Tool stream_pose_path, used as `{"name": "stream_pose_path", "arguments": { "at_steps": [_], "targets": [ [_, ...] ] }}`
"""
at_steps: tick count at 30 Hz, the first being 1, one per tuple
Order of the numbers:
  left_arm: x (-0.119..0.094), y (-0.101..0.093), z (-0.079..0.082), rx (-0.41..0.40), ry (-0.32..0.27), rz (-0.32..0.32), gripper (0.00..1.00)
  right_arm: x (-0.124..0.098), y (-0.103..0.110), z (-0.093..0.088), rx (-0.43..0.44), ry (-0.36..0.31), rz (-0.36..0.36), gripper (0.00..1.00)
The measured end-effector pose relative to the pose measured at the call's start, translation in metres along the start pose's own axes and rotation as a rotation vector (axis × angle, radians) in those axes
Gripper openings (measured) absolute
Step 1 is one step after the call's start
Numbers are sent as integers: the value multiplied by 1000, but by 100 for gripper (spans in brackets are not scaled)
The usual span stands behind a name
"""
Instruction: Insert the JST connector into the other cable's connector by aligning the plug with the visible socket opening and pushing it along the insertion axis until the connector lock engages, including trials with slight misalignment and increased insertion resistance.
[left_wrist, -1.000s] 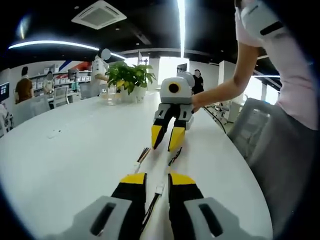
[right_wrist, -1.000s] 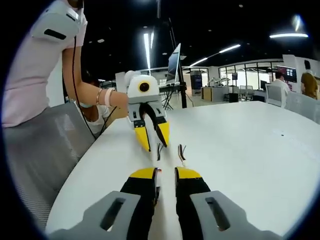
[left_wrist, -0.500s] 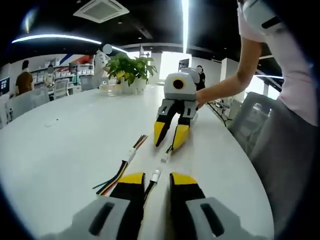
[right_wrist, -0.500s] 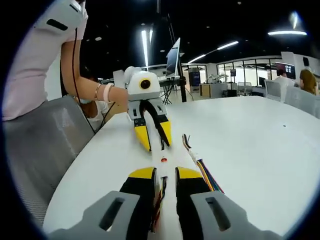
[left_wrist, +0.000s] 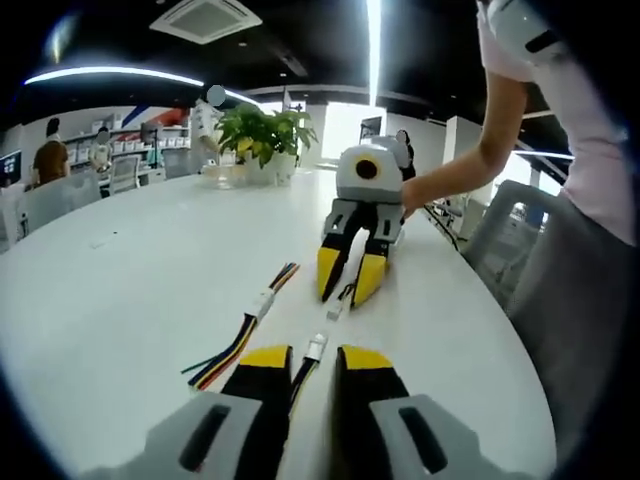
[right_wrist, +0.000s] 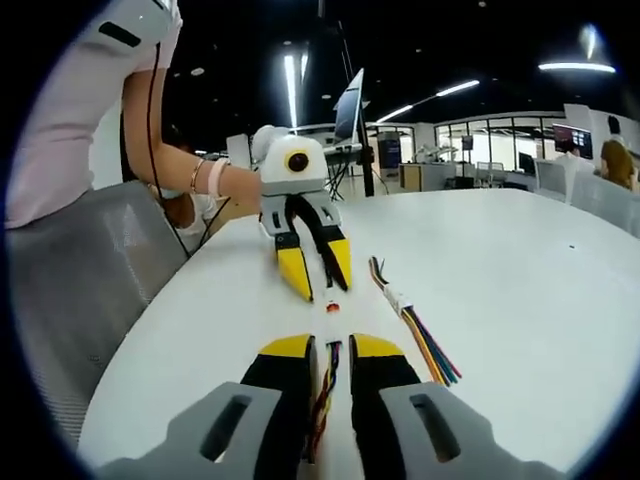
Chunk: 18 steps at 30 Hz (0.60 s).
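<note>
while you hold both tongs tip to tip over the white table, the whole job turns on one line: the short gap between the two connector ends. your left tongs have their jaws pinched on a thin cable, and its small white plug sticks out just past the yellow tips, pointing straight ahead toward the other tongs. your right tongs are likewise clamped on a bundle of coloured wires running back between the jaws, with the mating connector standing just ahead of the tips; from the left gripper view that same connector hangs at the tips of the facing tongs. the two ends lie near each other but apart, not yet touching, and their long axes look roughly in line with the jaws of both tongs, so the approach is nearly head-on. i judge a slight sideways offset remains, the plug sitting a little to one side of the socket, though the socket opening is too small to read clearly. neither hand is clearly nearer; close the gap along that shared axis and correct the offset before you push. a spare loose cable lies beside your left tongs, out of the path.
</note>
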<state>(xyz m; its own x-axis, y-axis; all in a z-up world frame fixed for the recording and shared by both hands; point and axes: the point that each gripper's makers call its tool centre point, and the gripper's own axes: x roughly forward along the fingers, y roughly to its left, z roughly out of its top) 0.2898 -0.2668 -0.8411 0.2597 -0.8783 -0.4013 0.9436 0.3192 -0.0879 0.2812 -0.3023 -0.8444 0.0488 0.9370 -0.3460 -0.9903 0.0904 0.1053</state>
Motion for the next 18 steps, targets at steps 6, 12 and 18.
{"name": "stream_pose_path", "arguments": {
  "at_steps": [6, 12, 18],
  "targets": [
    [0, 1, 0, 28, 8, 4, 8, 3, 0, -1, -62, 21, -9, 8],
    [0, 3, -1, 43, 5, 12, 6, 4, 0, -1, -69, 22, -14, 6],
    [-1, 2, 0, 54, 6, 5, 1, 3, -1, -1, -42, 16, -17, 5]
  ]
}}
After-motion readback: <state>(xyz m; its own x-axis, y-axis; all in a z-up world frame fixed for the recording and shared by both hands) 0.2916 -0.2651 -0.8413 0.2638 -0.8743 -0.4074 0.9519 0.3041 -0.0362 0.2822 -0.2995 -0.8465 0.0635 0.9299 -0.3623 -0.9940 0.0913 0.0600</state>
